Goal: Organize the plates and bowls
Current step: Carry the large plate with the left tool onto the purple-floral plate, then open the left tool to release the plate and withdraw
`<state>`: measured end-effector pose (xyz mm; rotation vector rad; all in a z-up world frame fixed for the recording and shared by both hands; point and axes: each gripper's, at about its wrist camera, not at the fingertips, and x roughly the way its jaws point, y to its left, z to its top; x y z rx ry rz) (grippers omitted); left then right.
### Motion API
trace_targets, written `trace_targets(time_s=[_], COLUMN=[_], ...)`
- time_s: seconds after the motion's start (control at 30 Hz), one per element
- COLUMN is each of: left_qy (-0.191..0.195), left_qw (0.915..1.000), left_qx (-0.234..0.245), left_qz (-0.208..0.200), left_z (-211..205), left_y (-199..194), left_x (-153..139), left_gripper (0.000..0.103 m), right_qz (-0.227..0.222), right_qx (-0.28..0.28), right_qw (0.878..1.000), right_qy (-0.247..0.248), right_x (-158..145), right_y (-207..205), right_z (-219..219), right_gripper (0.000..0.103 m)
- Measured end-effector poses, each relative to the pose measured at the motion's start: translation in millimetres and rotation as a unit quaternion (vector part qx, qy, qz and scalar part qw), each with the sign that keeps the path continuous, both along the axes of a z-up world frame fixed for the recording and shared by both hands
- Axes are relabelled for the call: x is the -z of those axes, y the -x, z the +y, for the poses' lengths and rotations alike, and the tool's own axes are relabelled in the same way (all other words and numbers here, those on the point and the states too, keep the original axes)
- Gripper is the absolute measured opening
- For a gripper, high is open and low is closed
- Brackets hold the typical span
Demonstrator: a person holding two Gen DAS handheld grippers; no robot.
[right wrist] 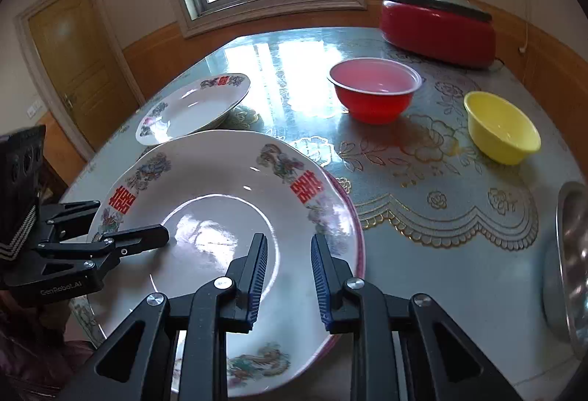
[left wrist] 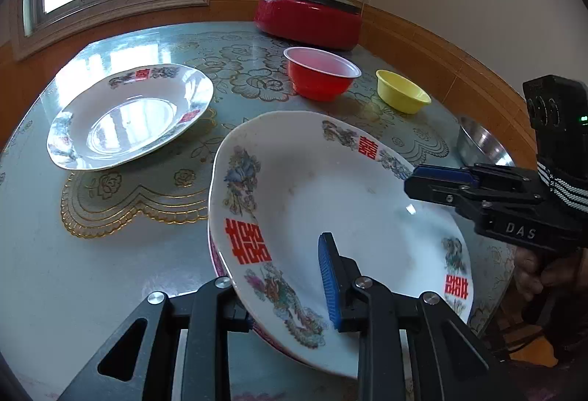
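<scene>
Plate (left wrist: 330, 188) with red characters sits at the near edge of the bench (left wrist: 110, 272), on a pink-rimmed plate (right wrist: 361, 246). The left hand-held gripper (left wrist: 275, 261) clamps its near-left rim, one blue pad inside the dish and the other finger hidden outside it. The right hand-held gripper (right wrist: 288, 243) hangs over the plate's right side, its jaws narrow; only the plate's surface shows between the pads, no rim. The matching plate (left wrist: 128, 118) lies far and left, well apart. Stacking there would likely mean carrying the held plate leftwards and away, and the left hand is the nearer one.
</scene>
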<state>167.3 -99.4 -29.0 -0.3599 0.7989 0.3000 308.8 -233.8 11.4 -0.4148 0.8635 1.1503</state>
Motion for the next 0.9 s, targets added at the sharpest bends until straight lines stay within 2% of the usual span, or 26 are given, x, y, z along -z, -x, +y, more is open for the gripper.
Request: trace_targets(time_s=[0.17,0.23,0.3,0.47,0.6,0.7,0.8,0.9], left_qy=[0.010,0.024,0.015,0.022,0.017,0.017,0.017,0.010], left_qw=[0.9999,0.9996,0.9997,0.9993,0.9994,0.9994,0.9994,0.9995], left_qx=[-0.010,-0.014,-0.019,-0.030,-0.030,-0.030,-0.030,-0.029], left_qz=[0.007,0.003,0.004,-0.001,-0.001,-0.003,-0.005,-0.008], left_z=[3,8,7,11,10,10,10,10], left_y=[2,5,5,10,13,14,16,18], left_x=[6,7,5,5,3,2,1,-2], left_gripper=[0.028,0.027,0.027,0.027,0.027,0.027,0.027,0.027], right_qz=[0.015,0.023,0.023,0.036,0.048,0.045,0.045,0.071], right_qx=[-0.013,-0.015,-0.018,-0.022,0.016,0.073,0.133,0.158], right_qw=[1.000,1.000,0.999,0.999,0.998,0.994,0.988,0.984], right_qy=[0.022,0.016,0.016,0.008,-0.043,-0.071,-0.058,-0.038], right_x=[17,18,18,18,-2,-16,-13,1], right_y=[5,5,7,8,-4,-18,-35,-43], right_z=[9,9,10,10,-6,-22,-34,-43], right_gripper=[0.023,0.023,0.024,0.025,0.025,0.028,0.028,0.028])
